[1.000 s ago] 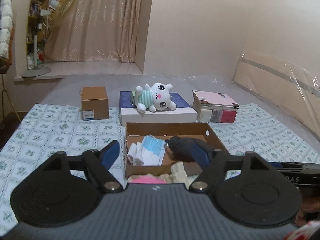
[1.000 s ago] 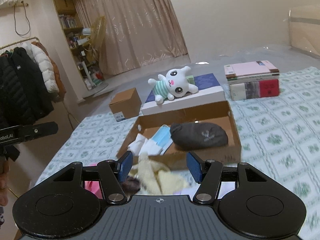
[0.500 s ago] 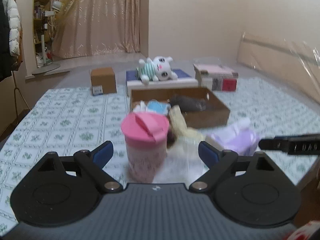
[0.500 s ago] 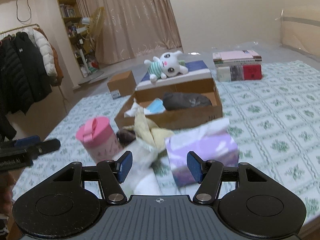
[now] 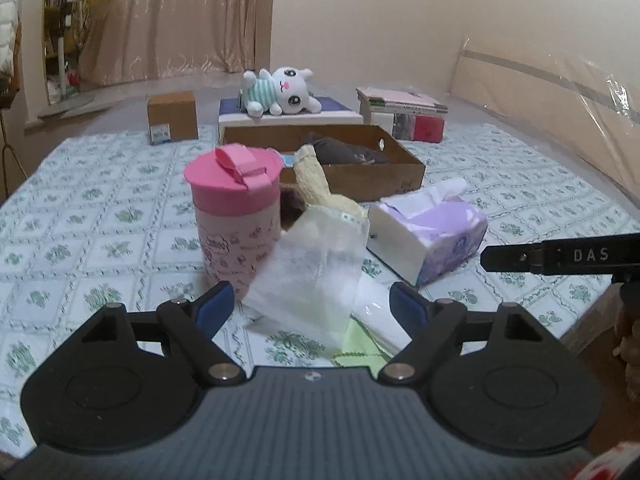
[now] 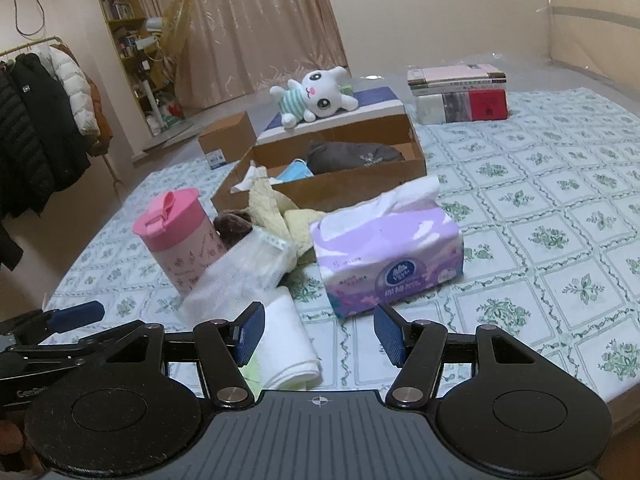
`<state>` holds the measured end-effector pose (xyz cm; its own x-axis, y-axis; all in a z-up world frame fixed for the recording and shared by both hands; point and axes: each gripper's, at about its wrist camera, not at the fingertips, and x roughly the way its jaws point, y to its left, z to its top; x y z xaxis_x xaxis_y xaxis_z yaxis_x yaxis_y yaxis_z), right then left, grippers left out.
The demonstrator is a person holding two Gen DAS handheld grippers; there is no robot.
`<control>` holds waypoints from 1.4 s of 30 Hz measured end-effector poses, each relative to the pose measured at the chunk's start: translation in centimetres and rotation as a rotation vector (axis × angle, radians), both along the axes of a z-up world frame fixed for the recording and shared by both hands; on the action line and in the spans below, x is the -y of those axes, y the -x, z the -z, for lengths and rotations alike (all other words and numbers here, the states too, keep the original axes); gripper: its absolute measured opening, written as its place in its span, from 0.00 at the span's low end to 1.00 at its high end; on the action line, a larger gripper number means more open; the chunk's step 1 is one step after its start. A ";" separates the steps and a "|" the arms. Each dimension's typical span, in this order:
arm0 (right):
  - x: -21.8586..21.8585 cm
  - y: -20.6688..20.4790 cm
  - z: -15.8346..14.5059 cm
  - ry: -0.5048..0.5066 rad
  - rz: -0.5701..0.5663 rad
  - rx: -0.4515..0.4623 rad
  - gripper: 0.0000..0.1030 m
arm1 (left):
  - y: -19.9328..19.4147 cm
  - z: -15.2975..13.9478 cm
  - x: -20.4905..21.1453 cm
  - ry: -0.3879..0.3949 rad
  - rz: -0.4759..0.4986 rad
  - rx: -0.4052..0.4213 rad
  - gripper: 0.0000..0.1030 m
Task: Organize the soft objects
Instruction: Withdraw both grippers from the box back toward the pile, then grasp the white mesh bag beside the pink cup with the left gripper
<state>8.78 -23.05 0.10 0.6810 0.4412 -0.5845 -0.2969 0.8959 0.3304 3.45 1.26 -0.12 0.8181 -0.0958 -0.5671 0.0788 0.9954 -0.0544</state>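
Only the right wrist view shows the coat rack (image 6: 36, 120) with dark and white jackets at far left; only the left wrist view shows a bit of green cloth (image 5: 360, 344) under the white items.

Left hand-held gripper (image 5: 308, 304): jaws wide, have just been closing a little, nothing pressed; the clear plastic pack (image 5: 312, 268) lies between the fingertips, leaning on the pink cup (image 5: 236, 216). Right hand-held gripper (image 6: 318, 332): jaws at medium width, nothing gripped, rolled white cloth (image 6: 288, 340) just by its left finger.

Soft things sit in a pile on the patterned bed cover (image 6: 540, 240): yellow towel (image 6: 276, 208), crumpled, draped up against the cardboard tray (image 6: 360, 184); dark brown fuzzy item (image 6: 232, 224) behind the cup; purple tissue pack (image 6: 388, 252) beside the towel, tissue sticking out on top. Tray holds a dark pouch (image 6: 352, 156) and blue mask (image 6: 296, 170). Plush bunny (image 6: 316, 96) lies on the white box behind.
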 end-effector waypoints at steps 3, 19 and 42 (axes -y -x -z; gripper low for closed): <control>0.0 -0.2 0.3 0.002 0.002 -0.009 0.59 | -0.1 0.5 0.2 -0.023 -0.002 -0.005 0.81; -1.4 -1.5 2.6 0.046 -0.042 -0.035 0.59 | -3.8 2.6 1.2 -0.163 0.086 -0.037 0.75; -1.9 -3.5 5.8 0.075 -0.069 -0.097 0.59 | -10.7 7.3 1.7 -0.266 0.214 -0.169 0.06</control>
